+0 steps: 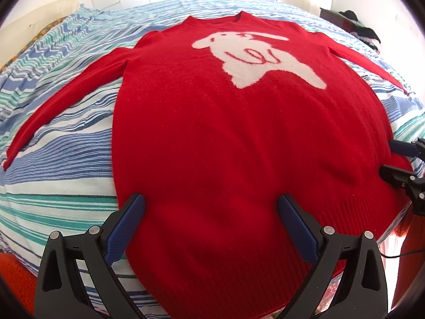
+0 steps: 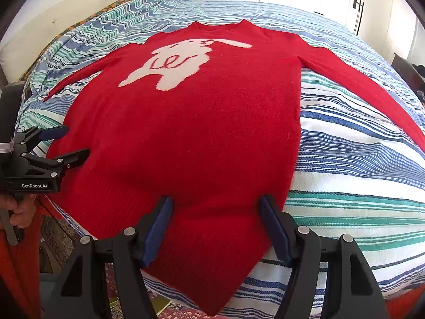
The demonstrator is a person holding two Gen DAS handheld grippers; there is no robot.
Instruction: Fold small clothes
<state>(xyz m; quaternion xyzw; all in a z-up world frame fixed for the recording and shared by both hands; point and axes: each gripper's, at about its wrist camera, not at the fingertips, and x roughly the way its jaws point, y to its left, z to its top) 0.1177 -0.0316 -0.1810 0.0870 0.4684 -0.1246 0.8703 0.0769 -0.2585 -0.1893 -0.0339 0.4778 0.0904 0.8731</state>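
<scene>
White walls and closet doors are framing a bed [image 1: 66, 138] whose blue, green and white striped cover is serving as my work surface. I am viewing a red sweater [image 1: 212, 133] lying face up and flat on it, the white animal motif [image 1: 255, 58] showing, the neckline at the far end and the ribbed hem nearest me. Both sleeves are lying spread outward and down, the left sleeve [image 1: 66, 98] and the right sleeve [image 2: 358, 79] each resting fully on the cover. I am judging this layout as the prepared starting position for a fold, since nothing is doubled over yet.

I am holding the left gripper [image 1: 211, 207] over the hem near its left corner, jaws standing apart with only fabric below them and nothing pinched. The right gripper [image 2: 216, 210] is hovering likewise near the right side of the hem, jaws parted and gripping nothing. Each is appearing at the edge of the other's view, so the two are well apart.

Regarding edges, the hem is lying at the bed's near edge, with one corner seeming to hang over it in the right view. Open striped cover is remaining on both sides and beyond the collar, giving room for folding sleeves inward. A person's hand [image 2: 18, 210] is showing on the left handle.
</scene>
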